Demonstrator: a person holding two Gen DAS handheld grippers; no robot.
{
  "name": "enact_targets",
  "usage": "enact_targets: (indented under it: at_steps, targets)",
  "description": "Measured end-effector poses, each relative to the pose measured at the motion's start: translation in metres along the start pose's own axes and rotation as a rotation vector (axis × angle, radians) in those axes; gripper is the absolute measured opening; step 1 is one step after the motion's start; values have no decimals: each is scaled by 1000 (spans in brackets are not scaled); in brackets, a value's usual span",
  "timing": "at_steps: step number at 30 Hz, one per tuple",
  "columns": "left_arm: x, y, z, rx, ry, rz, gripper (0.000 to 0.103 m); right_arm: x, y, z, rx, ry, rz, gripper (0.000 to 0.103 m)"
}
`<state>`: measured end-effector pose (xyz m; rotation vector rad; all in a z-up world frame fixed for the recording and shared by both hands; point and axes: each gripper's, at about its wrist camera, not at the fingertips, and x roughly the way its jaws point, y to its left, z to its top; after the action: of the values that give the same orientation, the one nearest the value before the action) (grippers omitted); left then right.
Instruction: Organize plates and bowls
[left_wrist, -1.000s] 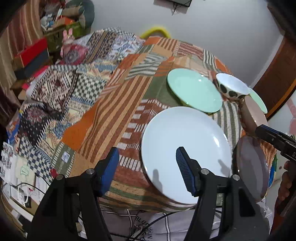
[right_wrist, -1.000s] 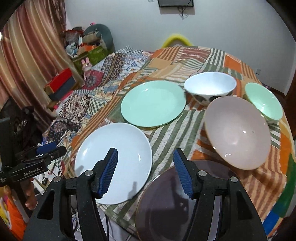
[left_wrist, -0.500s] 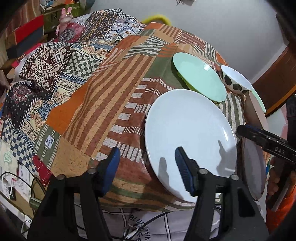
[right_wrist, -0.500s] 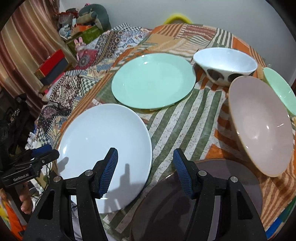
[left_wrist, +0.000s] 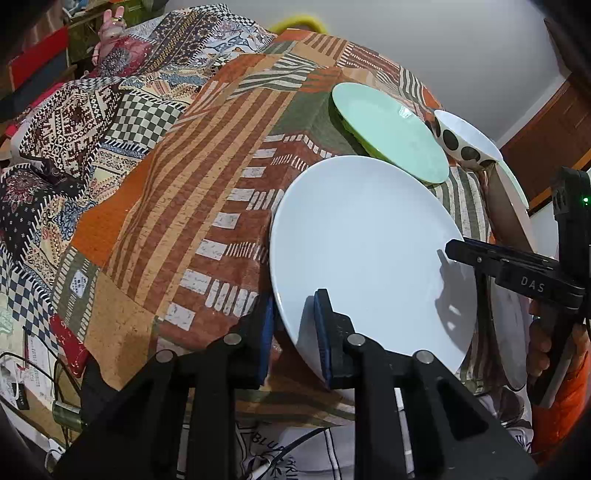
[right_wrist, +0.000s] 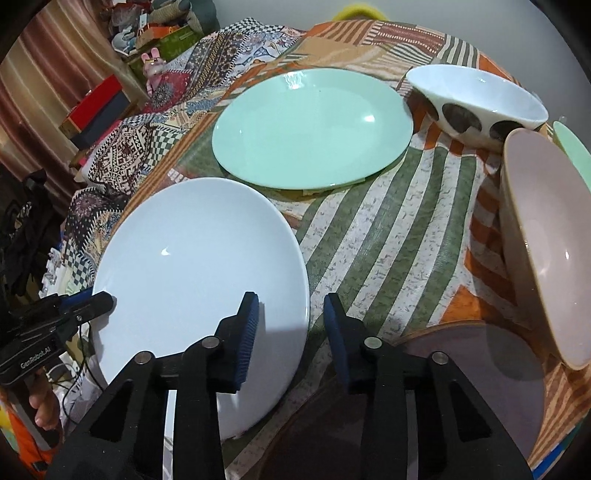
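A large white plate (left_wrist: 365, 243) lies at the table's near edge; it also shows in the right wrist view (right_wrist: 192, 273). My left gripper (left_wrist: 293, 325) is shut on the white plate's near-left rim, one pad above and one below. My right gripper (right_wrist: 291, 317) is half open and straddles the white plate's right rim without clamping it. Beyond lie a mint green plate (right_wrist: 314, 125), a white bowl with dark spots (right_wrist: 476, 99), a pink bowl (right_wrist: 546, 236), a small green bowl (right_wrist: 574, 147) and a dark plate (right_wrist: 443, 398).
The round table has a patchwork cloth (left_wrist: 207, 192). A patterned bed cover (left_wrist: 74, 122) and boxes (right_wrist: 96, 110) lie to the left. A wall (left_wrist: 443, 37) stands behind the table. Cables (left_wrist: 22, 369) hang below the table's near edge.
My left gripper moved in and closed on the white plate's rim. My right gripper moved forward and down to the plate's right rim and narrowed its jaws.
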<state>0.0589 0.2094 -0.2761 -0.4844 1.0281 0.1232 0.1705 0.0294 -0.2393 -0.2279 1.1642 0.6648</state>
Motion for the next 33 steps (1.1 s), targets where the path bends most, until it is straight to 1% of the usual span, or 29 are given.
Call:
enact_targets:
  at_steps: [8, 9, 12, 18, 25, 33]
  targets:
    - [2, -1, 3, 0, 19, -9, 21, 7, -2, 3, 23, 19, 36, 27]
    - [2, -2, 3, 3, 21, -5, 21, 8, 0, 3, 20, 23, 45, 24]
    - [3, -3, 3, 9, 27, 8, 21, 7, 2, 3, 14, 21, 30, 24]
    - [-1, -5, 4, -6, 31, 19, 21, 0, 4, 1, 24, -3, 38, 24]
    - [-16, -12, 5, -1, -4, 31, 21, -16, 4, -1, 28, -49, 56, 24]
    - [-45, -30, 12, 35, -78, 34, 21, -43, 3, -3, 36, -121, 68, 24]
